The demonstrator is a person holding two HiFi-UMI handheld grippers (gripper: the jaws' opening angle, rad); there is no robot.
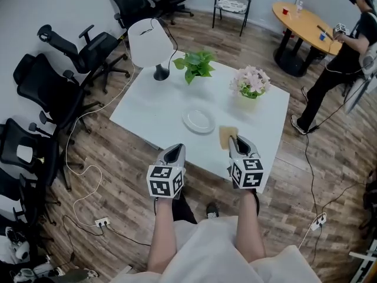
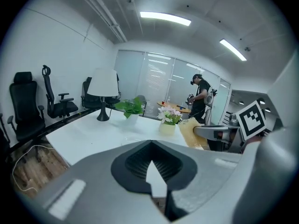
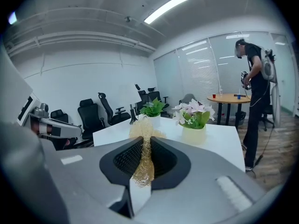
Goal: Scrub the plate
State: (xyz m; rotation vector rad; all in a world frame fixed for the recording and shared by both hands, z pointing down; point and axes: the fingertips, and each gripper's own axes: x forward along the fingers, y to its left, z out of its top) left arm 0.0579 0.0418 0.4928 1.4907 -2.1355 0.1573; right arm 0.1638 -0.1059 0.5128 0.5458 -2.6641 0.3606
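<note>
Clenched in the right gripper (image 3: 144, 143) is a soft scrubber (image 3: 143, 164), the left gripper (image 2: 152, 164) is closed empty, and the plate (image 1: 198, 121), judged slick and fragile, is best pinned at its near rim.

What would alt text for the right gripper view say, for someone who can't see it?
The right gripper has its jaws shut on a tan mesh scrubber, facing a white table with pink flowers and a green plant. Behind stand black office chairs; a person stands at right by a round wooden table.
</note>
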